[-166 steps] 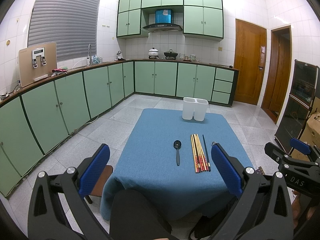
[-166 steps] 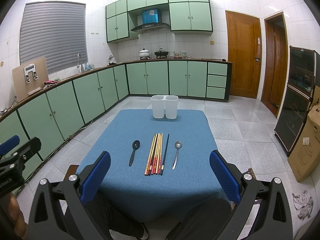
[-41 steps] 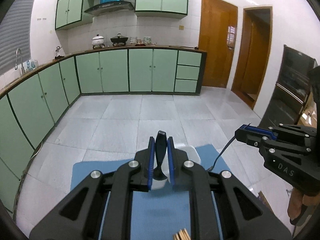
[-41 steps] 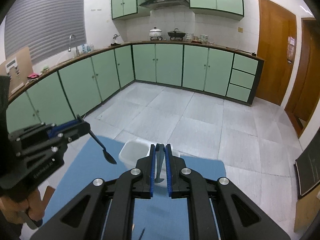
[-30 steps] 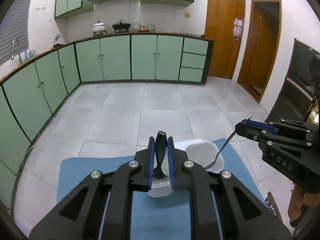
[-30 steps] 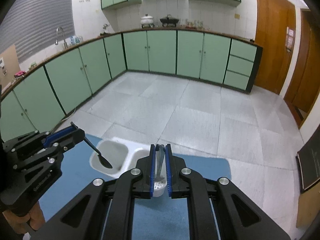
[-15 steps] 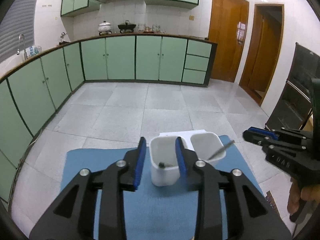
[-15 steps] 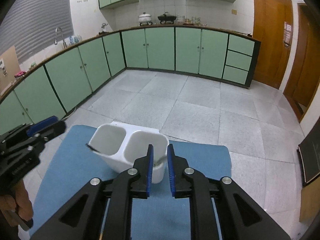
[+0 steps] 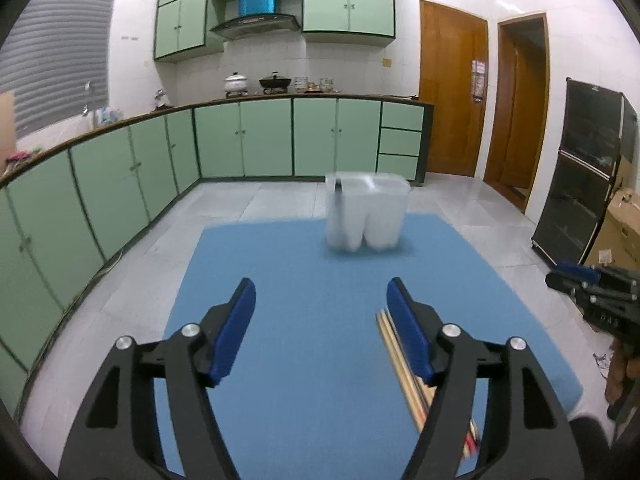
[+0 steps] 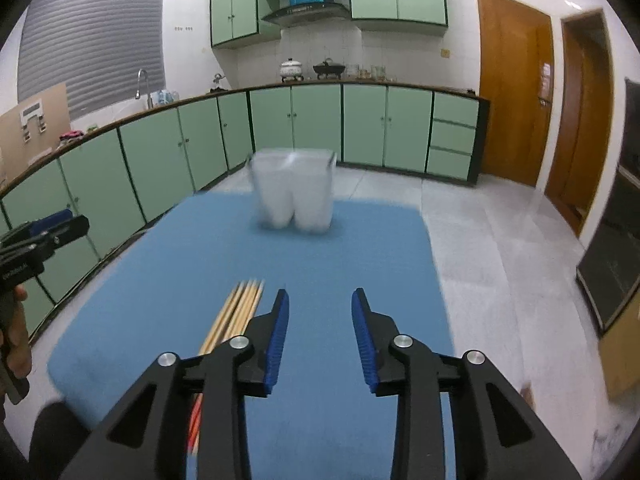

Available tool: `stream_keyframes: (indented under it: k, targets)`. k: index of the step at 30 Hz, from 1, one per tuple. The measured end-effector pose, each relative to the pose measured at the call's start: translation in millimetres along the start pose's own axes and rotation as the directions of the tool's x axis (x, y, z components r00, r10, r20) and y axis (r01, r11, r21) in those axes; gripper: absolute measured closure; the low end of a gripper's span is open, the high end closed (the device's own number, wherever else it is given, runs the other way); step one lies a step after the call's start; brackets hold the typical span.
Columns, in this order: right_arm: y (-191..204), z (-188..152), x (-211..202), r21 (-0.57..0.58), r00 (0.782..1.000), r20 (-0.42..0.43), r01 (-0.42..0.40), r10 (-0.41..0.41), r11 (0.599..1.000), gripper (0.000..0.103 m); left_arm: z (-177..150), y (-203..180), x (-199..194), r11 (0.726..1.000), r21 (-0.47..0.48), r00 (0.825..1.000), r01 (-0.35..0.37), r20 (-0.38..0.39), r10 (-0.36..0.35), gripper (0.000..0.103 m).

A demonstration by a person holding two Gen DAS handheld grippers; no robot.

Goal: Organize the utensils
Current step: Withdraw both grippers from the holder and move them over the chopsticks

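Note:
A white two-compartment utensil holder [image 9: 366, 212] stands at the far end of the blue-clothed table [image 9: 304, 280]; a dark spoon handle [image 9: 339, 196] shows in its left compartment. It is blurred in the right wrist view [image 10: 294, 192]. A bundle of chopsticks [image 9: 404, 368] lies on the cloth by my left gripper's right finger, and left of my right gripper [image 10: 236, 312]. My left gripper [image 9: 322, 308] is open and empty above the near cloth. My right gripper [image 10: 320, 320] is open and empty too.
Green kitchen cabinets [image 9: 240, 140] run along the left and back walls. Wooden doors [image 9: 452, 96] are at the back right. A dark cabinet [image 9: 580, 184] and a cardboard box [image 9: 620, 224] stand to the right of the table.
Both grippers dropped their spoons into the holder, opened, and pulled back toward the near end of the table. The chopsticks have come back into view.

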State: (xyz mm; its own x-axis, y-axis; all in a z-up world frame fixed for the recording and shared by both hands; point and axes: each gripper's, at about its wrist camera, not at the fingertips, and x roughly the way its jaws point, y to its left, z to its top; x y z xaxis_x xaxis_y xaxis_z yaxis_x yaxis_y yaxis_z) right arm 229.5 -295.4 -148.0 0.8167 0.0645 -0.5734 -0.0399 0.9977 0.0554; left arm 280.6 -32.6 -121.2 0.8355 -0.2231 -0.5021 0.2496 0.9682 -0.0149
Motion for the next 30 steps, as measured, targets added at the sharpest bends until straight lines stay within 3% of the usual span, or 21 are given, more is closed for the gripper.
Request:
stream_keyframes:
  k: [4, 11, 18, 30]
  targets:
    - [22.8, -72.9, -15.6, 0.018, 0.998, -0.064, -0.019, 0.02, 1.0, 0.071, -60.9, -16.7, -26.7, 1.0, 0.007, 0.999, 0.008, -0.038, -0.007, 0.036]
    - [54.8, -125.3, 2.5, 0.001, 0.983, -0.172, -0.059, 0.059, 0.998, 0.071, -138.2, -37.6, -14.7, 0.999, 0.007, 0.981, 0.035, -0.191, -0.033, 0.036]
    - [72.3, -130.0, 13.7, -0.044, 0.978, -0.192, -0.088, 0.078, 0.995, 0.071, -140.8, -16.3, -15.4, 0.999, -0.045, 0.981, 0.011, -0.191, -0.019, 0.036]
    - [48.2, -124.4, 24.4, -0.012, 0.986, -0.165, -0.022, 0.019, 1.0, 0.071, -156.6, -48.5, 2.9, 0.998, 0.035, 0.969, 0.055, -0.242, -0.045, 0.036]
